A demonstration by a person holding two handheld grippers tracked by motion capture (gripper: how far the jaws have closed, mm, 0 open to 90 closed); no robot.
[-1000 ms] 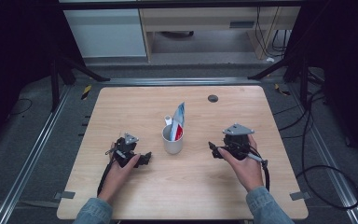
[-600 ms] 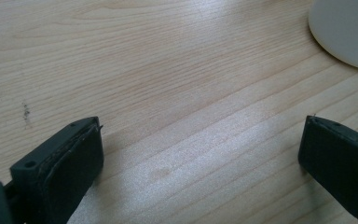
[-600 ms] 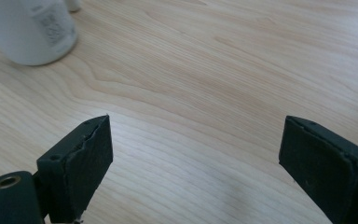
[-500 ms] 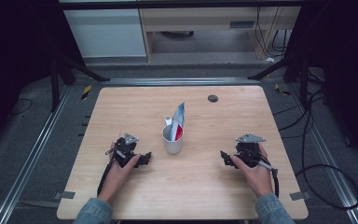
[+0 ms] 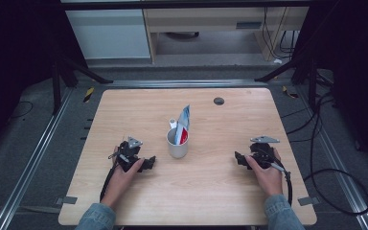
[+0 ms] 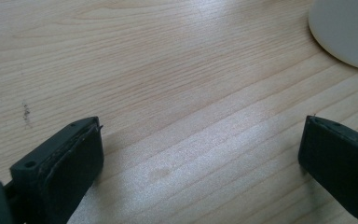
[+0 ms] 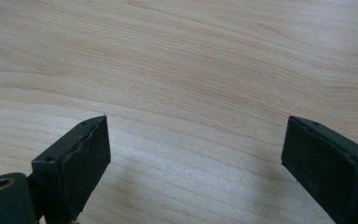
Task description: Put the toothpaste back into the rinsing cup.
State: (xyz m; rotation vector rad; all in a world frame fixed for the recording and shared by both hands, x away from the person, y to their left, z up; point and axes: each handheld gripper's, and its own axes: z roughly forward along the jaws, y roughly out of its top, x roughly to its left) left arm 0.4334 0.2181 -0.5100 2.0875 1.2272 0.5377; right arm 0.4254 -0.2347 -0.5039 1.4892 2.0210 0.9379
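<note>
A grey cup (image 5: 177, 143) stands at the middle of the wooden table (image 5: 211, 196), with a blue, white and red tube (image 5: 184, 122) upright in it. My left gripper (image 5: 148, 163) rests on the table just left of the cup, open, its jaws pointing toward it. In the left gripper view the jaws (image 6: 200, 140) stand wide over bare wood, and the cup's base (image 6: 349, 32) shows at the top right. My right gripper (image 5: 238, 158) lies low on the table right of the cup. Its jaws (image 7: 196, 135) have just been opening and hold nothing.
A small black round disc (image 5: 219, 100) sits near the table's far edge. Metal rails (image 5: 38, 158) run along both sides of the table, and cables (image 5: 330, 172) lie on the floor at the right. Cabinets stand beyond the far edge.
My right hand has moved right, toward the near edge and down to the tabletop, away from the cup. The left hand and the cup have kept still.
</note>
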